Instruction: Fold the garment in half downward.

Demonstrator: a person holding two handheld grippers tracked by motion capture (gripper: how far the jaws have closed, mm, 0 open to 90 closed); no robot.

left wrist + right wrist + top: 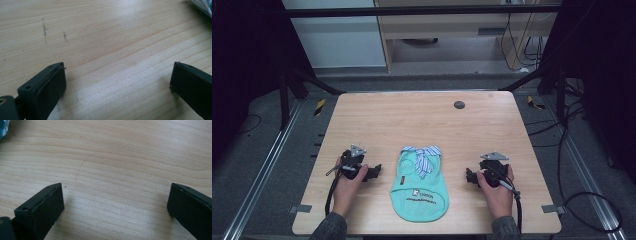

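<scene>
Both claws sit low on the table [362, 115], and nothing has started as far as I can judge. The left claw [374, 172] has its jaws spread wide with bare wood between them; in the left gripper view no cloth lies between the pads, just the grain and a few dark scuff marks. The right claw [469, 176] is the same story: released, jaws apart, holding nothing, a thin curved scratch on the wood ahead of it.

The shirt [419, 187] lies flat between the two claws, just beside each and touching neither. It is a small mint-green pet top with a striped bow [422, 157] at the collar end, the far end from the person. A corner of it peeks in at the top right of the left gripper view [203, 6] and the top left of the right gripper view [3, 127].

So the whole job is left: reach in, grasp the cloth, work it.

Writing: a small white patch and a line of white lettering run across the back, too small to read.
</scene>
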